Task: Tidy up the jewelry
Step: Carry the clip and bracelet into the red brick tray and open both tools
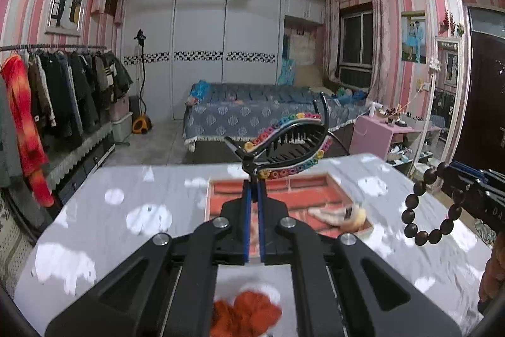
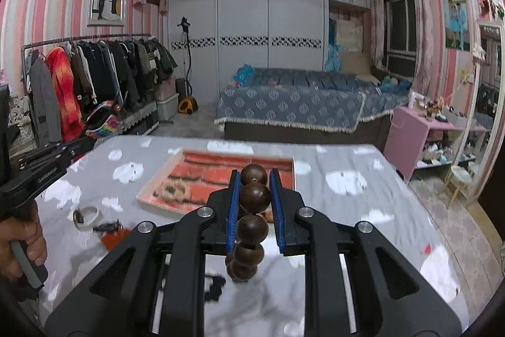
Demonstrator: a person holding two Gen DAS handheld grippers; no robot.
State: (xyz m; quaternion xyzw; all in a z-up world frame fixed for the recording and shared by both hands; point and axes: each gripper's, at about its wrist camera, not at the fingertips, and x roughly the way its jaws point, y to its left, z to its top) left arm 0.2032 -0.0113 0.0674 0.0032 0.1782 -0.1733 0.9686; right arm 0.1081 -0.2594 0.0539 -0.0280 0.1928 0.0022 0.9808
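While left wrist shows hair clip (image 1: 284, 144), right wrist bangle (image 2: 86, 215)

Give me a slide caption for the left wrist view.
Left gripper lifts a rainbow-trimmed hair claw above the red tray.

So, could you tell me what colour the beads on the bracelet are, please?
Dark brown, wood-like; the bead bracelet shows best in the right wrist view, between the gripper's blue pads.

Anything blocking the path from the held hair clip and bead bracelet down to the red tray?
Nothing visible. The left gripper holds the hair clip and the right gripper the bead bracelet over the red tray; only a fuzzy item lies inside.
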